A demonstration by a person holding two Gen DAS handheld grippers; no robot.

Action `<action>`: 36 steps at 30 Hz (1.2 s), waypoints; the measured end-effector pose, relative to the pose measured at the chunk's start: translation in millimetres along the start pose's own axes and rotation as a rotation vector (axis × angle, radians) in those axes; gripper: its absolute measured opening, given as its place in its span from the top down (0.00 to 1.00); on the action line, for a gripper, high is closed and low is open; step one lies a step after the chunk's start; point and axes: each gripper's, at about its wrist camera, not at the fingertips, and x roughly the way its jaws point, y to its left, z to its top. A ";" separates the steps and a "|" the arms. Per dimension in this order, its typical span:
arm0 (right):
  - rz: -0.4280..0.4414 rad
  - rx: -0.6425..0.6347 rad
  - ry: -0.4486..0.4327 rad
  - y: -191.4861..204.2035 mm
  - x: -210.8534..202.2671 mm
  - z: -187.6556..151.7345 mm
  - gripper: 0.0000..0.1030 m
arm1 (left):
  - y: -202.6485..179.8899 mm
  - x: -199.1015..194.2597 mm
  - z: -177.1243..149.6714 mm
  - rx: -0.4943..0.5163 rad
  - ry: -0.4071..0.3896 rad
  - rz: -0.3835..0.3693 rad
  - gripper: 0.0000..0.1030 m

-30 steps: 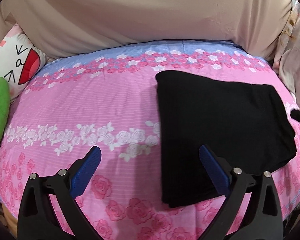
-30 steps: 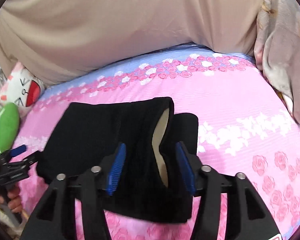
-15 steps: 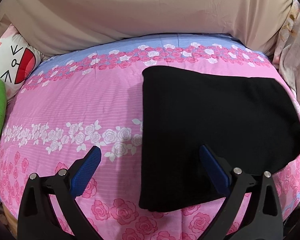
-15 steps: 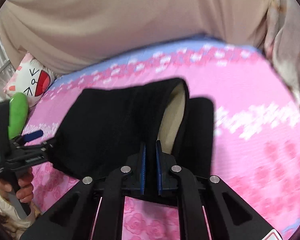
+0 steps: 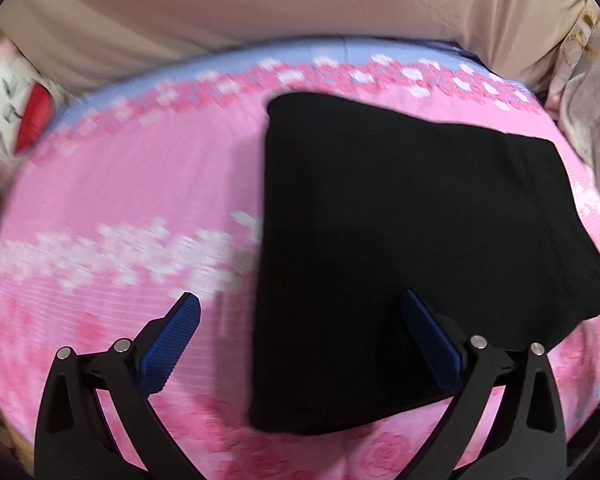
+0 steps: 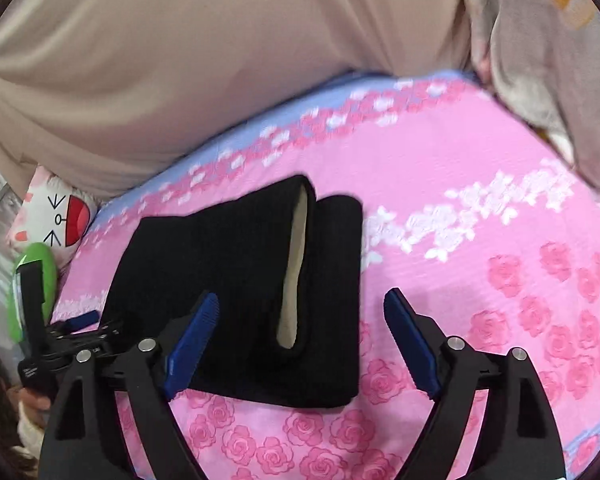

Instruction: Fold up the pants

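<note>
Bed: a pink sheet (image 5: pixel 140 184) printed with roses, a blue band along its far edge, lies under everything; a beige cloth (image 6: pixel 204 64) rises behind it.
Far left: a white cushion (image 6: pixel 56 216) with a drawn face and red mouth, and a green plush thing (image 6: pixel 40 276) just beside it.
Far right: a pale flowered blanket (image 6: pixel 540 60) bunched at the bed's edge.
Pants: the black pants (image 5: pixel 400 240) lie folded into a thick rectangle on the sheet, flat; in my right view a cream lining (image 6: pixel 296 264) shows in the open waist on top.
My left gripper (image 5: pixel 300 312): fingers spread wide, empty; the left blue finger (image 5: pixel 172 344) hangs over bare sheet, the right one over the near left part of the pants, whose left edge runs between them.
My right gripper (image 6: pixel 300 312): fingers have just been opening and now stand wide; the near right corner of the pants lies between them, and neither pad presses on it.
My left hand (image 6: pixel 36 400): wrapped round the left gripper's handle, low at the left edge of my right view.
</note>
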 end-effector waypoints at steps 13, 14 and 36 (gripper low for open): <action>0.163 -0.012 0.049 50.8 9.5 -9.7 0.65 | 57.5 -47.4 -2.7 -0.102 -0.044 -0.335 0.73; 0.202 -0.027 0.062 62.8 3.0 -15.9 0.65 | 66.9 -60.9 -9.3 -0.091 -0.051 -0.314 0.72; 0.097 -0.210 0.130 133.9 53.5 -31.8 0.80 | 78.0 -75.4 -51.4 -0.030 -0.138 0.172 0.16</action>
